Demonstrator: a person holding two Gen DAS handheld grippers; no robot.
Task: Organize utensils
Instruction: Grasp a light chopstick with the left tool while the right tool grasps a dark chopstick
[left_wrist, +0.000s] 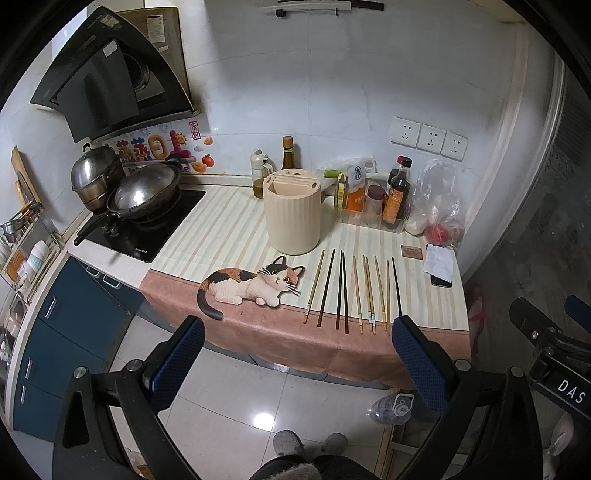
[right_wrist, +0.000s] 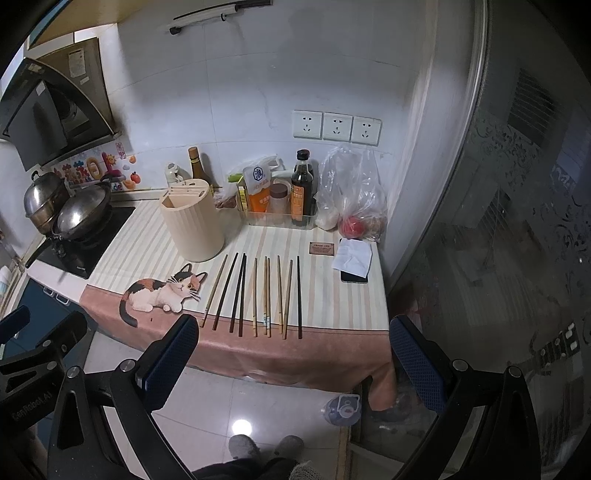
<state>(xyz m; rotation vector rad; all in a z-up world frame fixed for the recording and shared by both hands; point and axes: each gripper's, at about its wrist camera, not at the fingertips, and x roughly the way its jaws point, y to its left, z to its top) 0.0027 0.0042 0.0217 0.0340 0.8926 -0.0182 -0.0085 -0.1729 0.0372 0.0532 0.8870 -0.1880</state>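
Several chopsticks (left_wrist: 341, 291) (right_wrist: 255, 295), some dark and some pale wood, lie side by side near the front edge of the cloth-covered counter. Behind them stands a cream ribbed utensil holder (left_wrist: 291, 214) (right_wrist: 192, 221) with slots in its top. My left gripper (left_wrist: 299, 332) is open and empty, held back from the counter's front edge, in front of the chopsticks. My right gripper (right_wrist: 295, 332) is also open and empty, hovering off the counter edge just short of the chopstick ends. The right gripper's body (left_wrist: 554, 343) shows at the right of the left wrist view.
A cat-shaped mat (left_wrist: 251, 284) lies left of the chopsticks. A phone with a paper (right_wrist: 352, 262) rests at the right, a bin of bottles (right_wrist: 280, 206) and a plastic bag (right_wrist: 354, 195) behind. Pans (left_wrist: 144, 192) sit on the stove. A glass door (right_wrist: 498, 221) stands right. The person's slippers (right_wrist: 266, 446) are on the floor.
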